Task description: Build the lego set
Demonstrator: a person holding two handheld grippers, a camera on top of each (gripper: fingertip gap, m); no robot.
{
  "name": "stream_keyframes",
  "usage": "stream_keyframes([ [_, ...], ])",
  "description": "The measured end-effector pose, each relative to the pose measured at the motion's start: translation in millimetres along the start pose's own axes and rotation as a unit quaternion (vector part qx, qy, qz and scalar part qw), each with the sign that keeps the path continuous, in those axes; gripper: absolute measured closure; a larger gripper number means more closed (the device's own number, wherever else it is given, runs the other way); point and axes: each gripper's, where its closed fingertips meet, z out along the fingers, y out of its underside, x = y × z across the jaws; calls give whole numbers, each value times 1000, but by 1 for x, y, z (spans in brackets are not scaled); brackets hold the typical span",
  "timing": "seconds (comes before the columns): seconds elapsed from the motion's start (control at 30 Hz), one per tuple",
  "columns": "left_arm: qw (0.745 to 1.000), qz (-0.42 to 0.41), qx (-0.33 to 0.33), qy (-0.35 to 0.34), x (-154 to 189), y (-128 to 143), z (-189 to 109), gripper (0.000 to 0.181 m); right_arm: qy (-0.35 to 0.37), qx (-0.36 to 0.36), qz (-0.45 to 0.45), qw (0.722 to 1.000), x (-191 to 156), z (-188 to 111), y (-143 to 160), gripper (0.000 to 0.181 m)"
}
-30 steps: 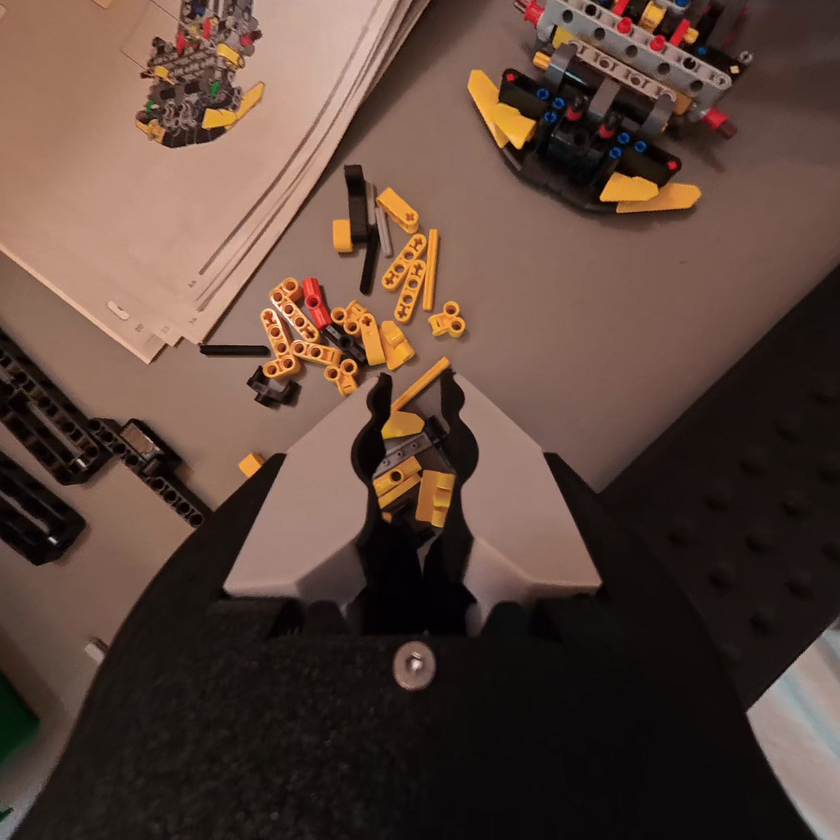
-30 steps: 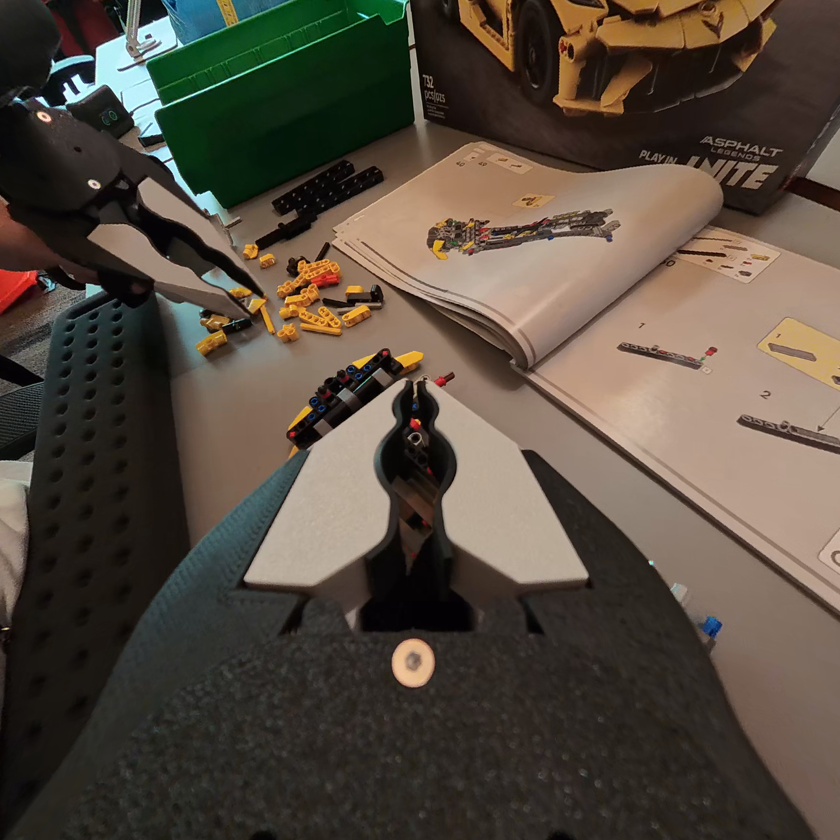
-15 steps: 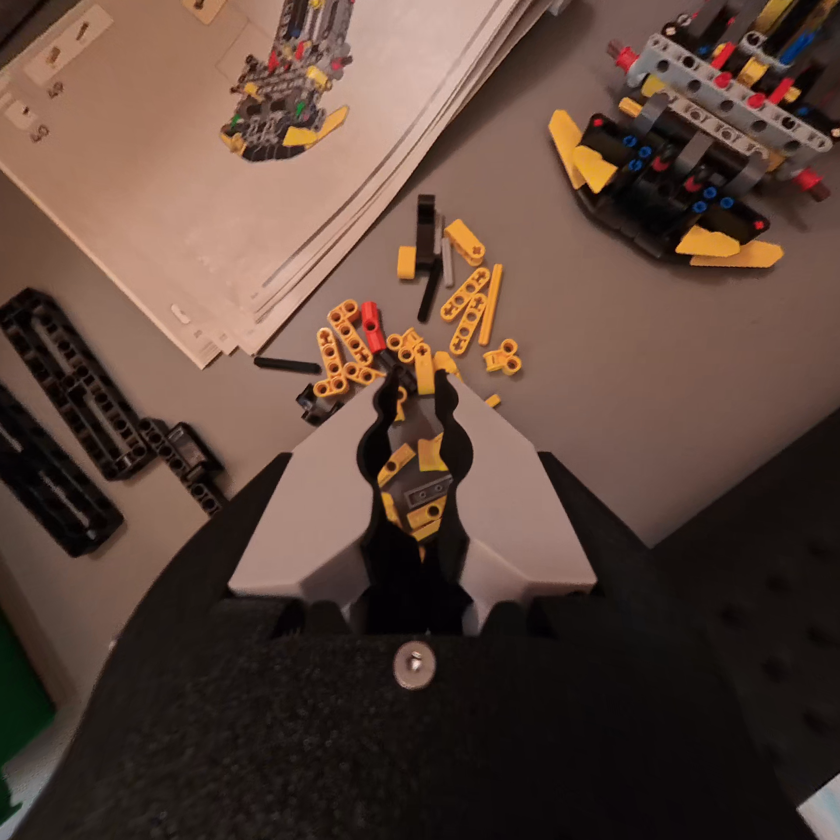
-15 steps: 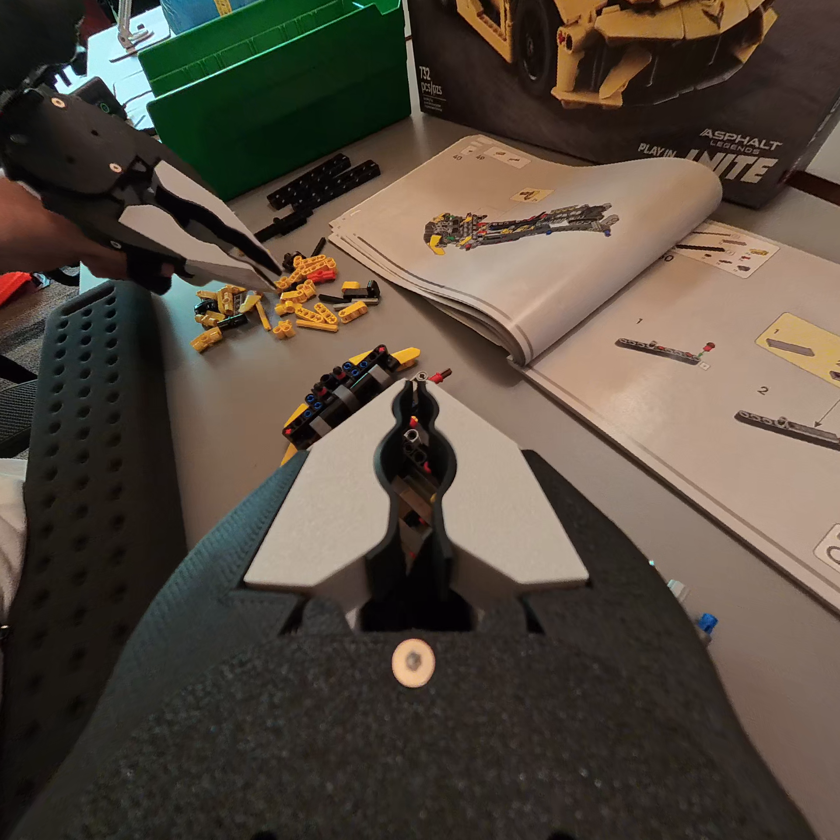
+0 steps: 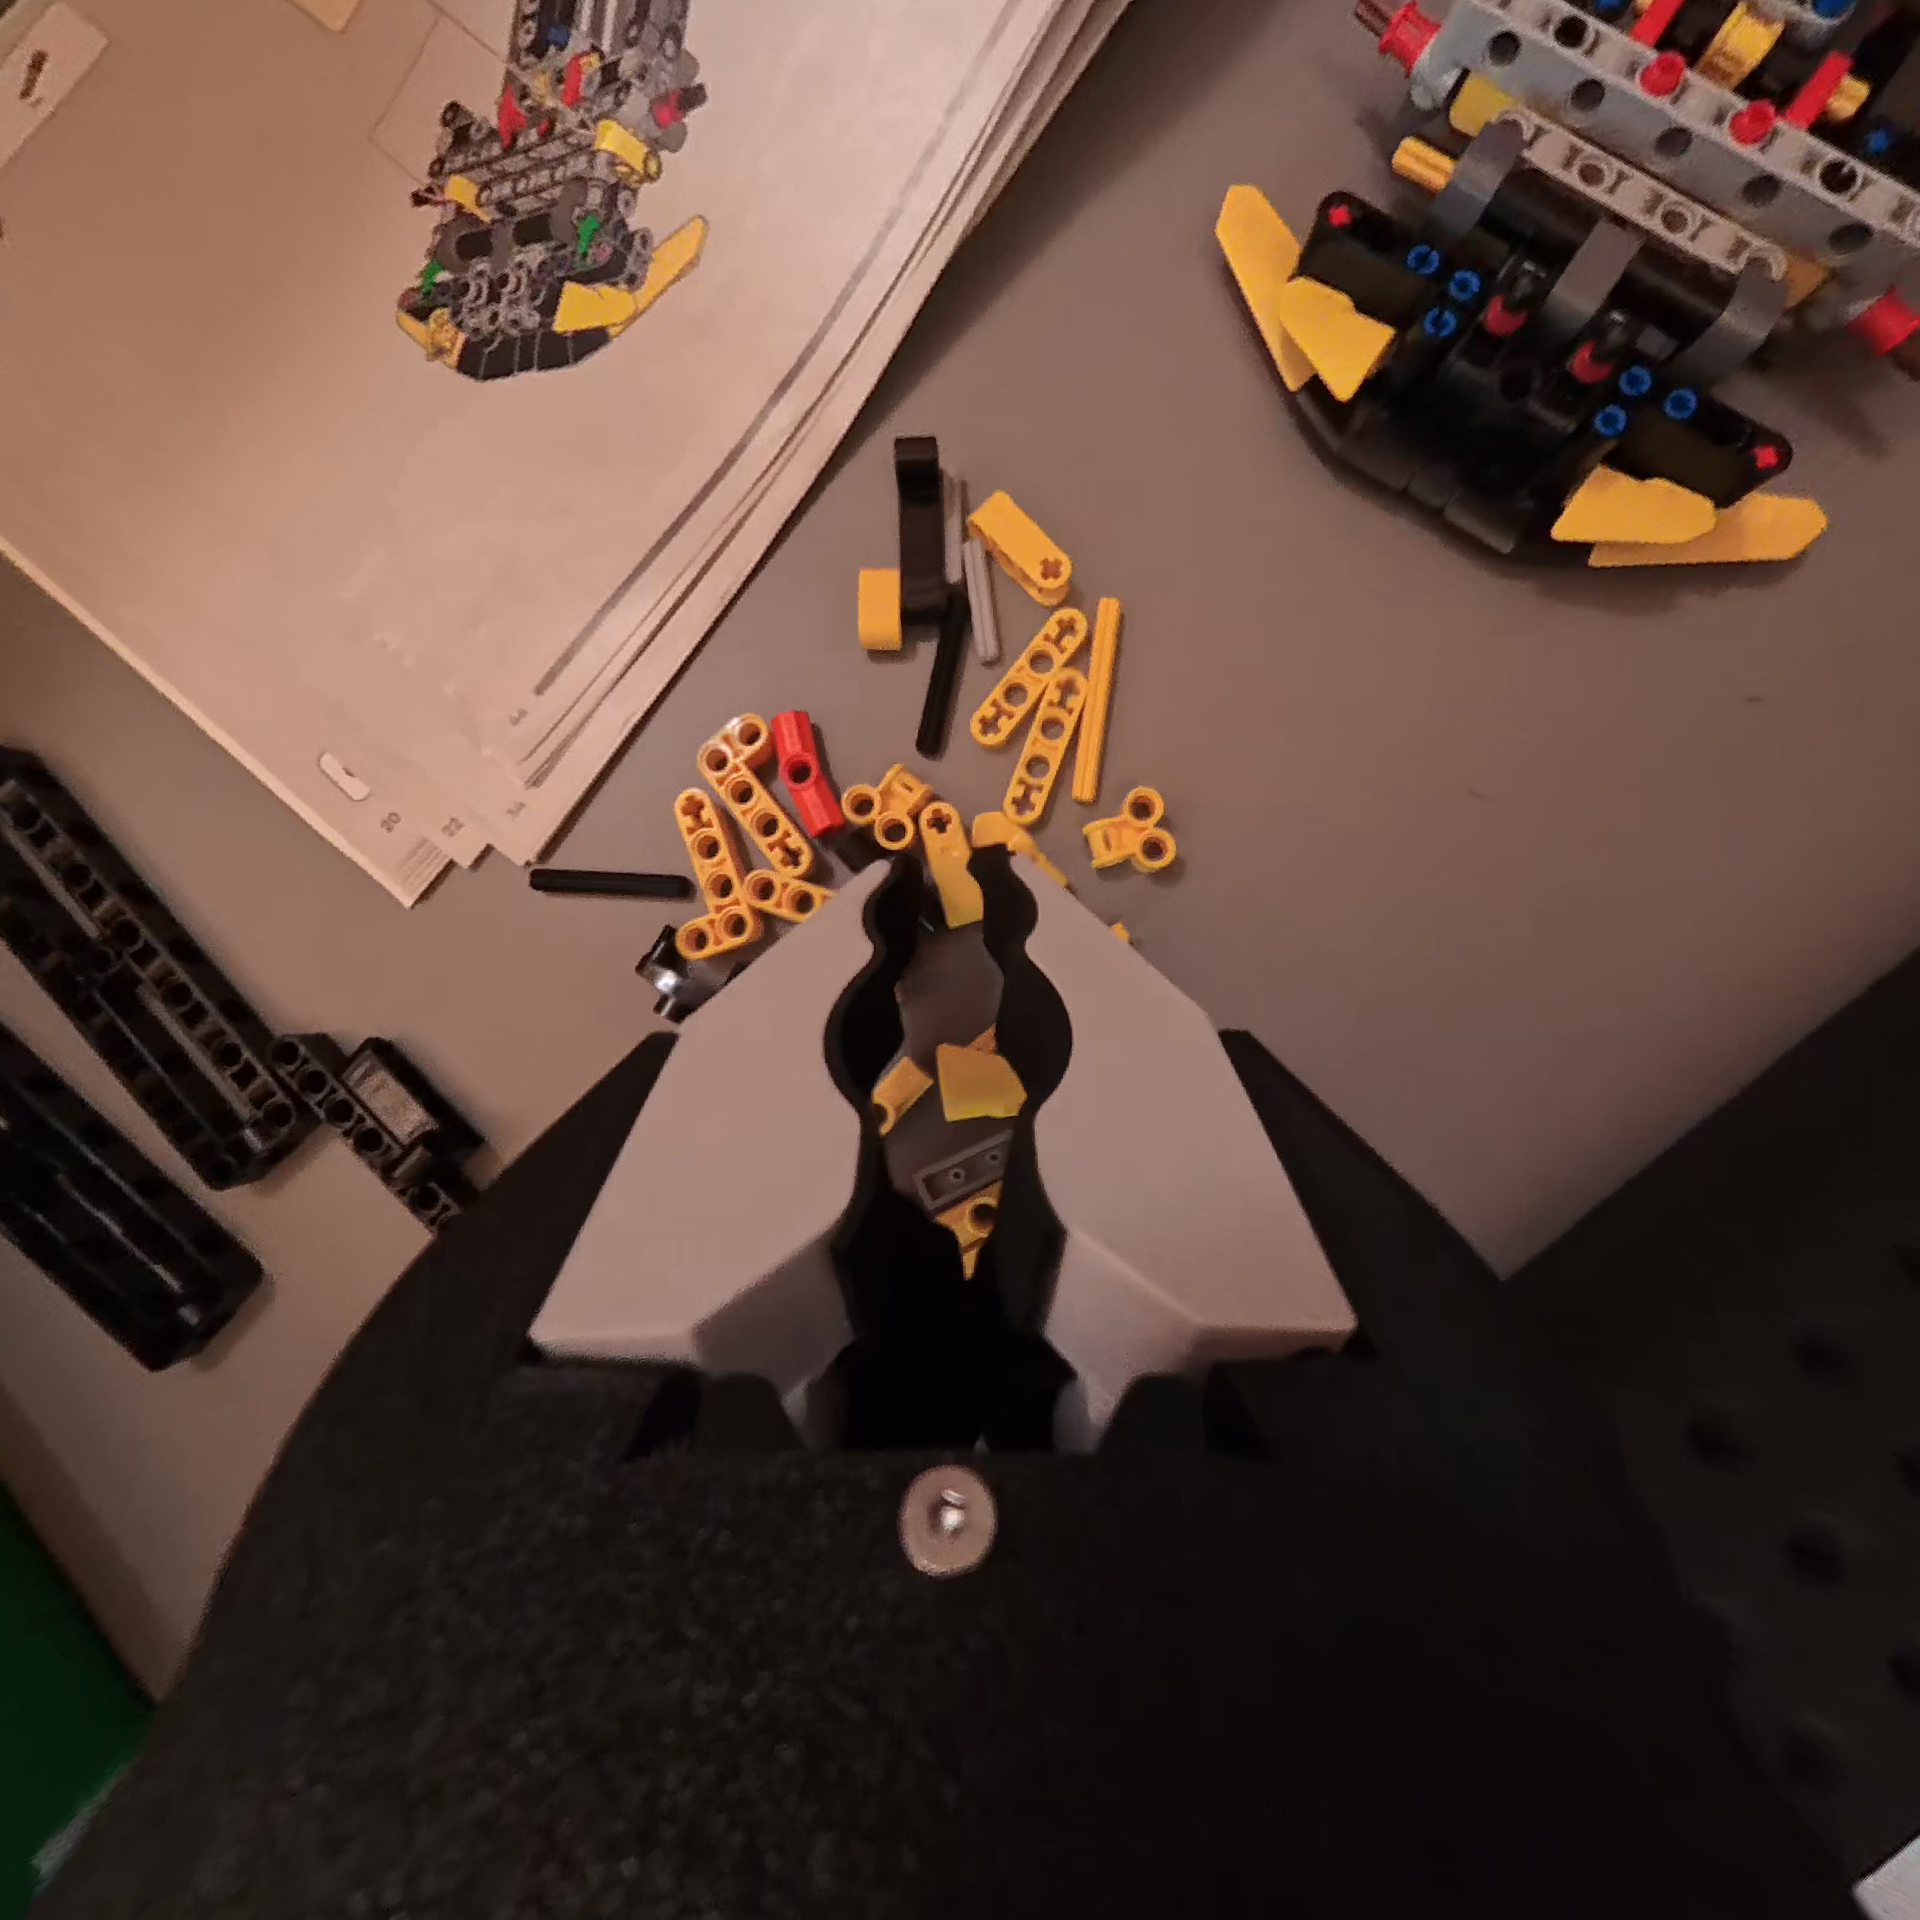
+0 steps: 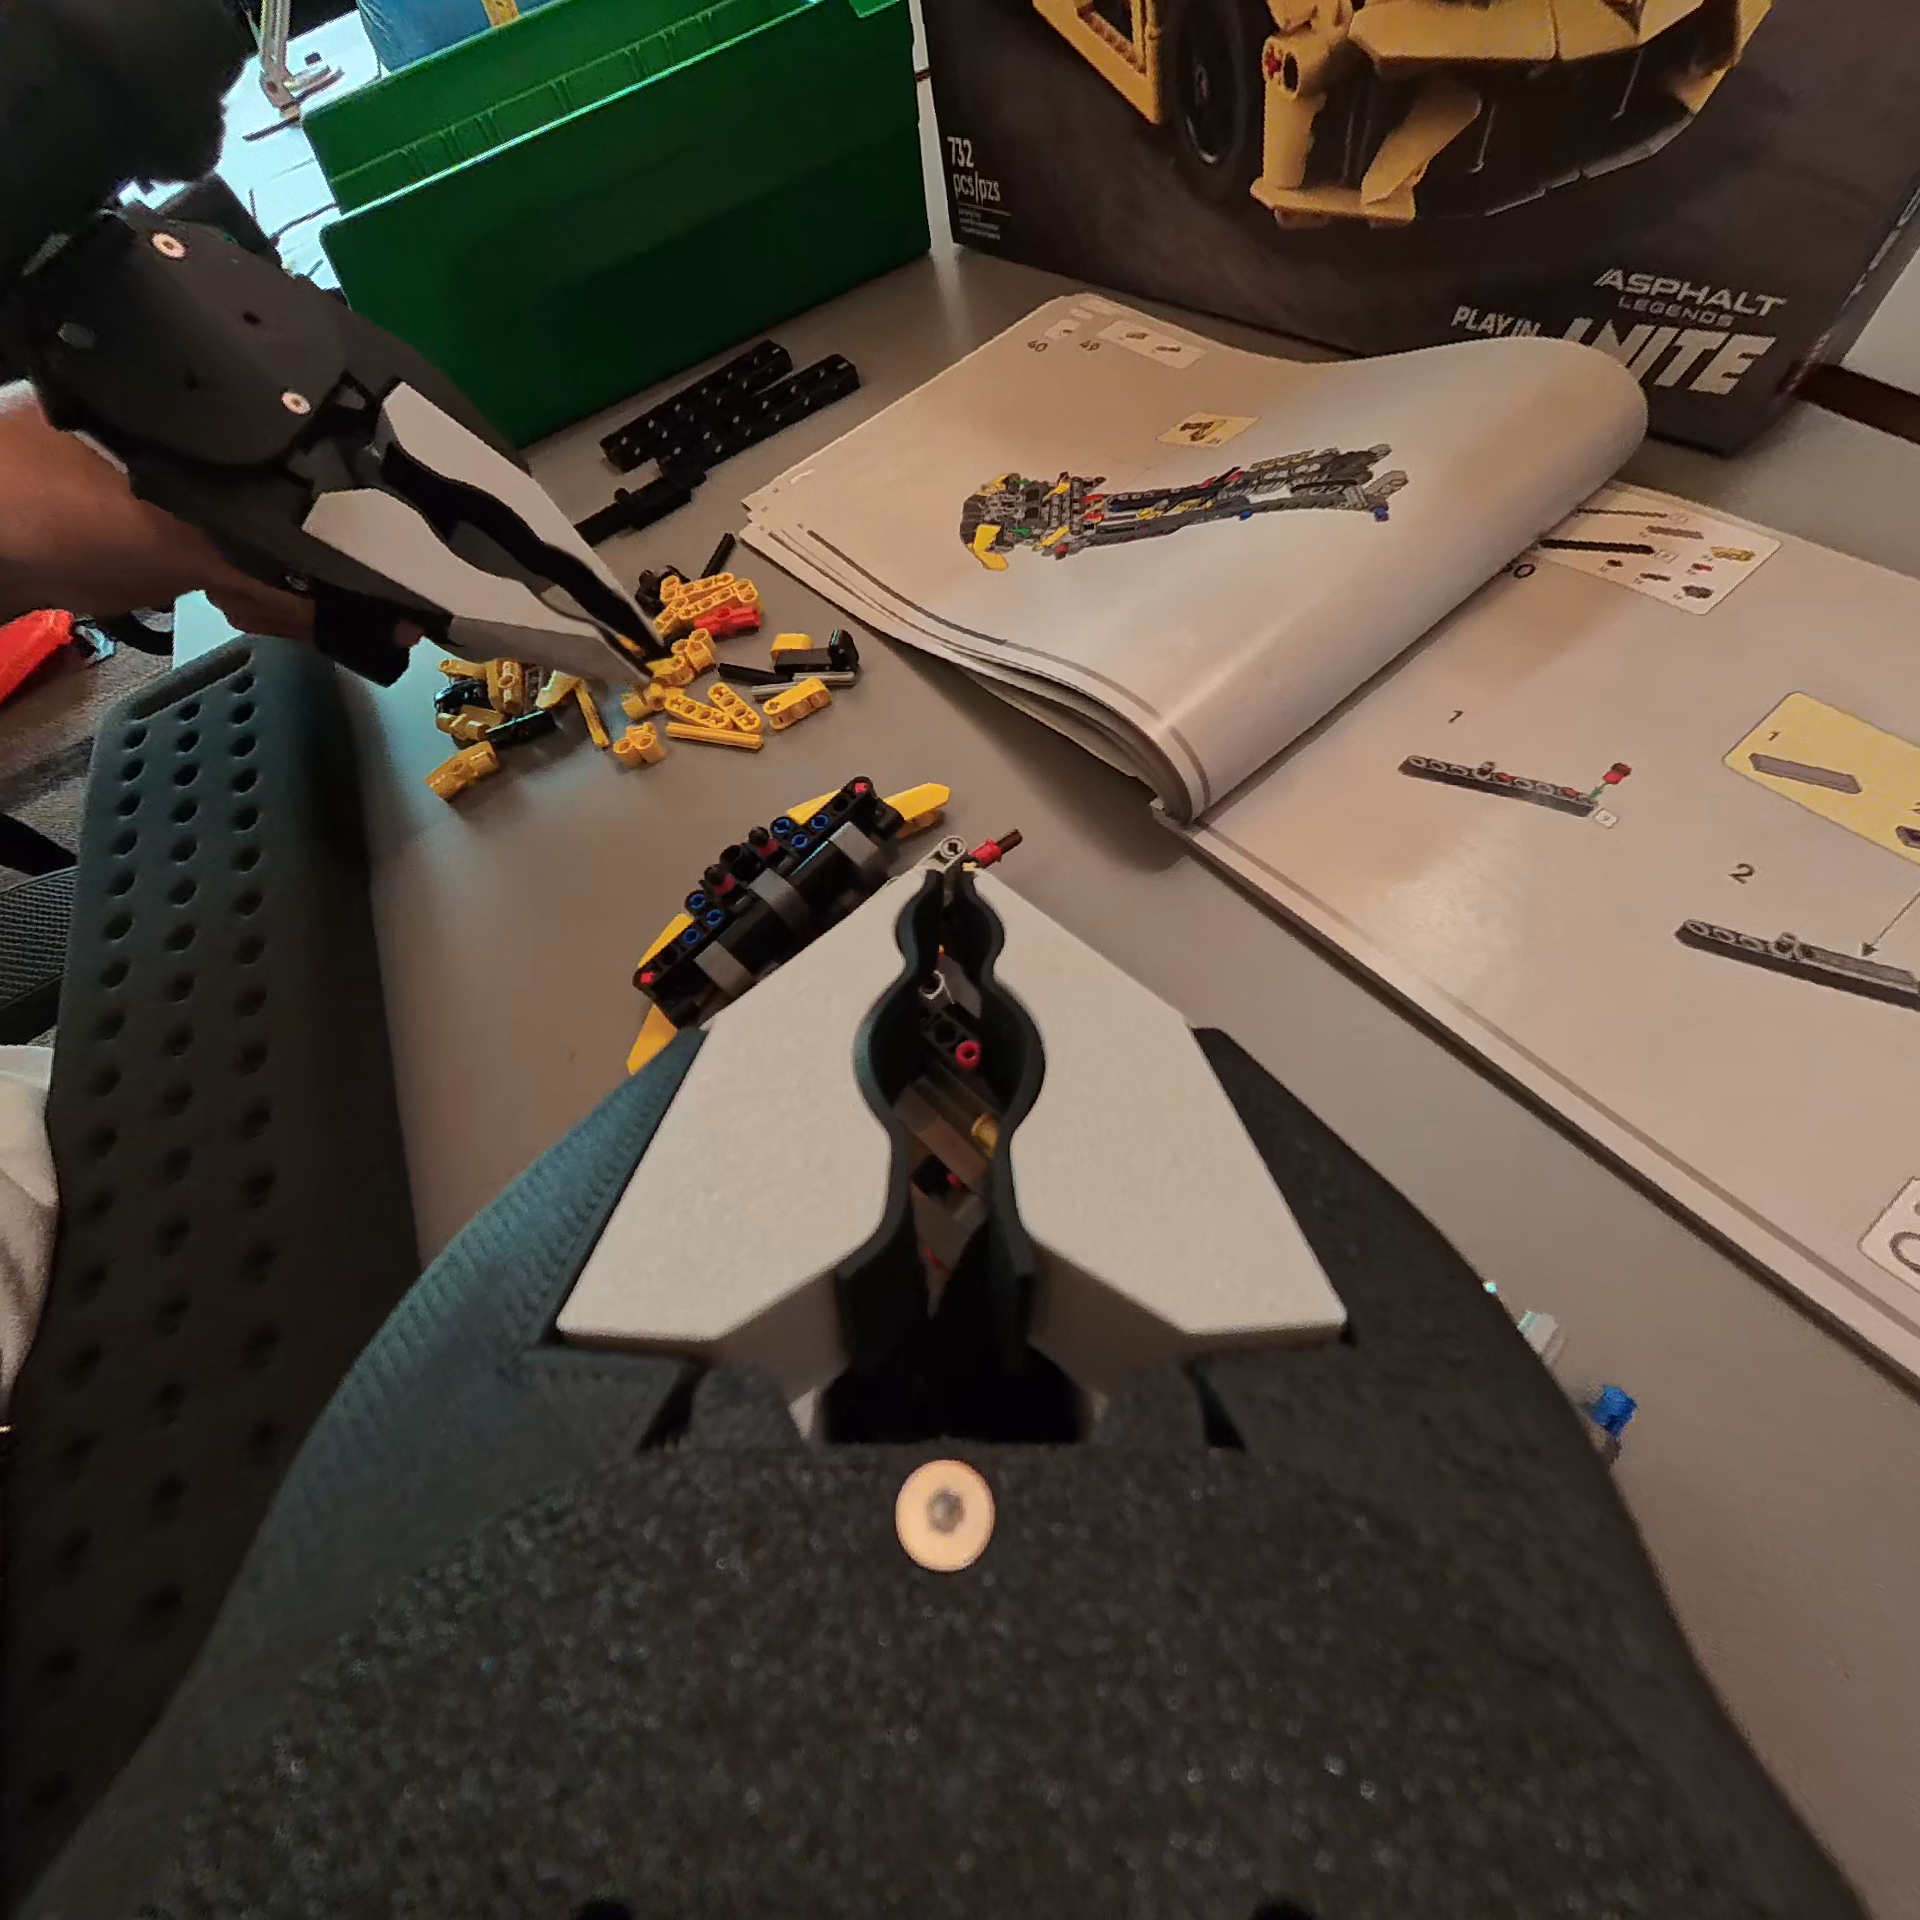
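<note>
Left wrist view: left hand-held gripper (image 5: pixel 943 883), tips narrowly parted around a yellow beam (image 5: pixel 948 854) in the loose pile (image 5: pixel 914 727), near the manual's (image 5: pixel 312 416) edge. Right hand-held gripper (image 6: pixel 951 883) clamps the partial model (image 6: pixel 790 883); bare bench (image 5: pixel 1455 831) between.

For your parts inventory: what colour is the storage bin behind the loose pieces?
Green; the storage bin shows best in the right wrist view.
</note>
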Motion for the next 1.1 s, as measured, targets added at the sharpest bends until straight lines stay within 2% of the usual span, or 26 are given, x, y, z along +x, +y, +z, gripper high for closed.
stream_keyframes([
  [0.2, 999, 26, -24, -10, 1, 1, 5, 171, -2, -3, -3, 1000, -1, 1, 1, 180],
  [0.27, 1000, 24, -11, -14, 0, -3, 2, 180, -1, -5, -2, 1000, 0, 1, 2, 180],
  [0.47, 1000, 9, 19, -21, -9, -13, -14, 180, 2, 0, 1, 1000, 2, -2, 1, 180],
  [0.6, 996, 5, 71, 48, 23, -33, -25, 181, 0, -1, -2, 1000, 0, -1, 1, 180],
  [0.7, 979, -11, 116, 170, 73, -50, -32, 181, -1, 0, -2, 1000, -1, 0, 1, 180],
  [0.77, 965, -12, 115, 236, 105, -51, -29, 181, -1, 0, -1, 1000, -1, 0, 2, 180],
  [0.83, 967, 14, 74, 244, 121, -36, -15, 181, 0, -1, -3, 1000, -1, -1, 2, 180],
  [0.93, 973, 34, 32, 225, 123, -20, 2, 180, 1, 0, -3, 1000, -1, -3, 1, 180],
  [1.03, 974, 33, 30, 222, 119, -19, 4, 175, 3, -1, -3, 1000, 0, -4, 2, 180],
  [1.1, 978, 36, 50, 201, 106, -26, 2, 158, 2, -1, -1, 1000, 0, -4, 2, 180],
])
